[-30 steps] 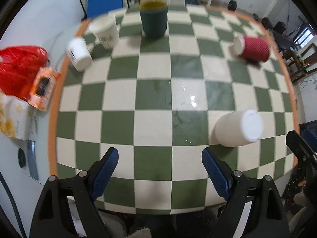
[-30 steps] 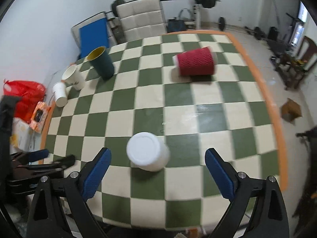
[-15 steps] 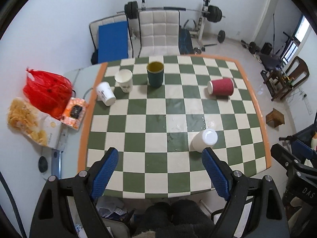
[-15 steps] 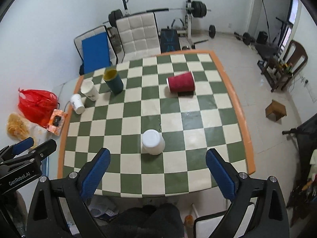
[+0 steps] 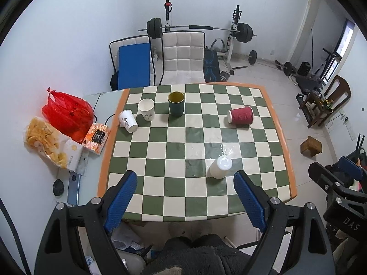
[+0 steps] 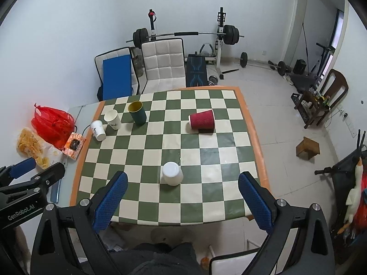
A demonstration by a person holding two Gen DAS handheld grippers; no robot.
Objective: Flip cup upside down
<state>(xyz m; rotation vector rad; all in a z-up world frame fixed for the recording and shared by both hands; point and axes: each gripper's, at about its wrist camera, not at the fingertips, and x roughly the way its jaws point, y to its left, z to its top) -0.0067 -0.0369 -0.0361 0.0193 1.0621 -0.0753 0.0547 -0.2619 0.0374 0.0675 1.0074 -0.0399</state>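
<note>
A white cup (image 5: 220,167) stands upside down on the green-and-white checkered table (image 5: 160,151); it also shows in the right wrist view (image 6: 171,173). A red ribbed cup (image 5: 240,116) lies on its side at the far right. A dark green cup (image 5: 176,103) and a white paper cup (image 5: 146,109) stand upright at the back; another white cup (image 5: 128,121) lies tilted at the left edge. My left gripper (image 5: 185,201) and right gripper (image 6: 183,201) are open, empty, and held high above the table's near edge.
A red bag (image 5: 67,114), a snack bag (image 5: 49,145) and an orange box (image 5: 96,136) lie on the side table to the left. A white chair (image 5: 182,57), a blue pad (image 5: 134,65) and a barbell rack stand behind the table. A wooden stool (image 5: 311,146) sits on the floor right.
Both grippers have pulled up and back, far from the table, staying open. The white cup stays upside down where it was.
</note>
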